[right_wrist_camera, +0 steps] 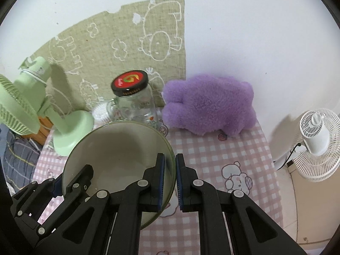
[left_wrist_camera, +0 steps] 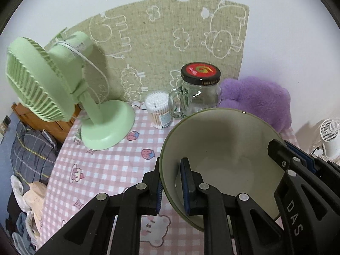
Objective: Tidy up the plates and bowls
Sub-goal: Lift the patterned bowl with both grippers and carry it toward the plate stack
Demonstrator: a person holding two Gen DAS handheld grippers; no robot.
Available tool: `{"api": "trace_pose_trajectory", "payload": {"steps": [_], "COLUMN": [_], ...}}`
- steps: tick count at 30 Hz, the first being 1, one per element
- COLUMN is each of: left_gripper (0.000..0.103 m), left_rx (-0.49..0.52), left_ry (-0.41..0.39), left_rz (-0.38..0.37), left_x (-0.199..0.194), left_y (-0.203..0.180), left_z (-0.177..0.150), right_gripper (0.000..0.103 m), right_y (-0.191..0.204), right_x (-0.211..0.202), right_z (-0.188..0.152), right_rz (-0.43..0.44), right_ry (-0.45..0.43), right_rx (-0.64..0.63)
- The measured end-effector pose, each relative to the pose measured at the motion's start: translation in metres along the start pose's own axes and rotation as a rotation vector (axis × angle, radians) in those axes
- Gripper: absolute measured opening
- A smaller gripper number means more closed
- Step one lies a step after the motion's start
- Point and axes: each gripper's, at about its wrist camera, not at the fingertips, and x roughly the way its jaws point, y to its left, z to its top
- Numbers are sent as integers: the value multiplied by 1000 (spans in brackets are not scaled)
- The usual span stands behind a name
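1. Above the pink-checked surface [left_wrist_camera: 102, 165], we hold one bowl [left_wrist_camera: 221, 148] between two tools, each clamped on an opposite side of its rim.
2. Our left tool [left_wrist_camera: 172, 186] grasps the bowl's left rim, one finger outside the wall and the other inside, blue pads pressing the edge.
3. Our right tool [right_wrist_camera: 170, 182] grips the right rim in the same manner, its left finger inside the bowl and its right finger outside.
4. From the left wrist view, the right tool [left_wrist_camera: 297, 165] shows at the bowl's far rim; from the right wrist view, the left tool [right_wrist_camera: 70, 182] shows at the opposite rim.
5. We see the bowl as pale inside with a dark green edge, tilted toward the cameras, and its inside looks bare; it hides the cloth below, so we cannot tell whether it touches the surface.
6. Behind the bowl stands a glass jar [left_wrist_camera: 197, 99] with a handle and a red-and-black lid [left_wrist_camera: 200, 71], and just left of it a tub of cotton swabs [left_wrist_camera: 158, 111].
7. At left a green desk fan [left_wrist_camera: 63, 85] stands on the cloth; at right a purple plush toy [right_wrist_camera: 208, 104] lies against the wall.
8. Beyond the surface's right edge we see a white fan [right_wrist_camera: 318, 142] standing lower down.
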Motion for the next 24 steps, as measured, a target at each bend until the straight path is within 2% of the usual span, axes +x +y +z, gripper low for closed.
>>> {"api": "trace_pose_trajectory", "payload": {"steps": [11, 24], "left_gripper": [12, 12], "left_rx": [-26, -41], "left_ry": [-41, -76], "left_rz": [-11, -55], "left_x": [-49, -107], "left_y": [14, 44], "left_z": [-12, -43], "right_gripper": [13, 13], "right_y": [10, 29], "right_x": [-53, -121], "right_z": [-9, -39], "right_rz": [-2, -36], "right_ry": [-43, -94], "right_rx": [-4, 2]}}
